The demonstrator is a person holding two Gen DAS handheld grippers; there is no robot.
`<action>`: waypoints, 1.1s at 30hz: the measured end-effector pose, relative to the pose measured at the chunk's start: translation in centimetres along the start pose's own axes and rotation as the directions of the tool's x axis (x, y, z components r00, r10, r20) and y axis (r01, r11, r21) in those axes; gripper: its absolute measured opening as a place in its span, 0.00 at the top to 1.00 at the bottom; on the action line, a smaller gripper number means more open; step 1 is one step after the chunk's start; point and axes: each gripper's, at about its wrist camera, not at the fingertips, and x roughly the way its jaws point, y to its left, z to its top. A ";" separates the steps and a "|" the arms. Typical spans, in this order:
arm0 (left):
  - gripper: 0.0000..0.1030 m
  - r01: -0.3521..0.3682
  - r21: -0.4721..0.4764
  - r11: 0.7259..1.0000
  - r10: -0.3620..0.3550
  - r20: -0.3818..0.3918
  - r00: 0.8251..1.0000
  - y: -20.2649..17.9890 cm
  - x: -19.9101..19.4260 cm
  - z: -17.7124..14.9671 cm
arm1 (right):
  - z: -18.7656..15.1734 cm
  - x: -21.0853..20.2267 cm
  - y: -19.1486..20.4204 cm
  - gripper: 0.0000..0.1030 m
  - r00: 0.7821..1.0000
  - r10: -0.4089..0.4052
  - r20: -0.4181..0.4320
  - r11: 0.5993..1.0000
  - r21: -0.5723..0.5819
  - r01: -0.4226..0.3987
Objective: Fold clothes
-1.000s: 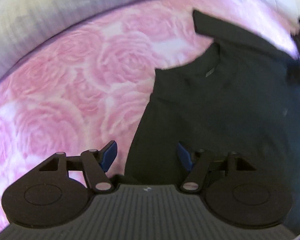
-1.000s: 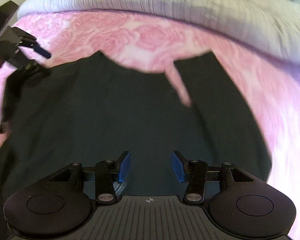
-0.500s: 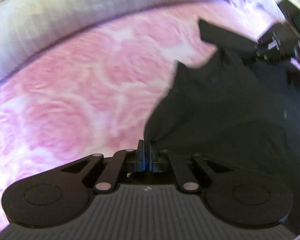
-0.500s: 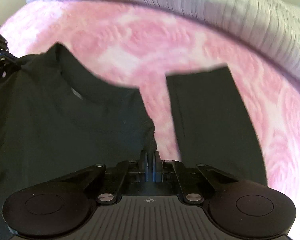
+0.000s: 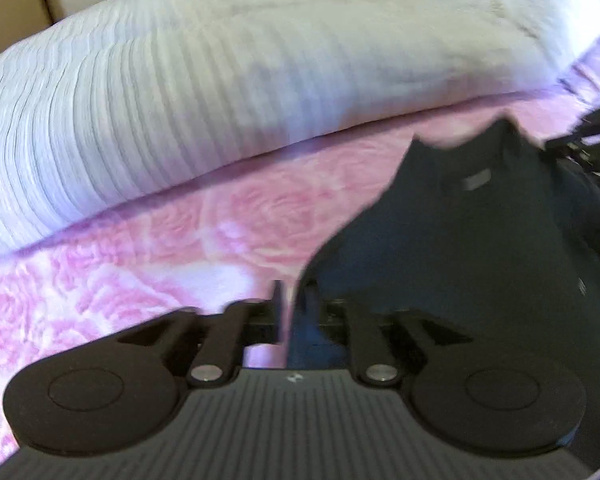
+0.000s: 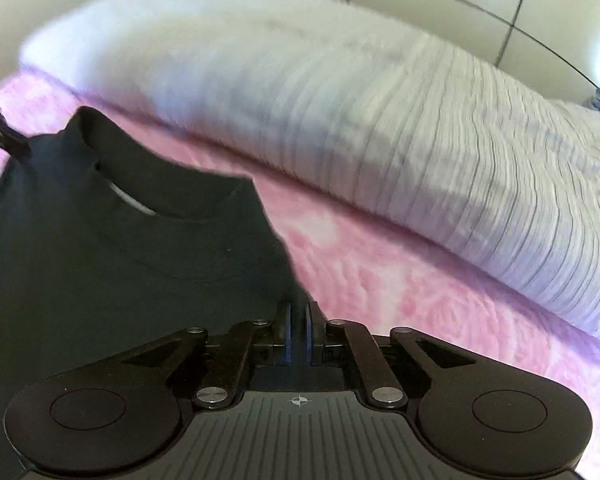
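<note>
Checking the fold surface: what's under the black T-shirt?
The pink rose-print bedspread shows around the black T-shirt, and a white ribbed pillow lies behind it. What lies directly beneath the shirt is covered.

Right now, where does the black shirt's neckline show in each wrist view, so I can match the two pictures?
Left wrist view: the neckline sits upper right, above the left tool, which pinches the black shirt at its edge.
Right wrist view: the neckline sits left of centre, up and left of the right tool, shut on the shirt's edge.
Shared landmark: the white ribbed pillow lying across the pink rose bedspread behind the shirt.
</note>
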 end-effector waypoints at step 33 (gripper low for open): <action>0.63 0.130 0.452 0.883 -0.143 -0.006 0.990 -27.0 -4.2 -6.6 | -14.3 -4.0 -15.7 0.40 0.992 -0.018 -0.123 0.909 0.411 0.067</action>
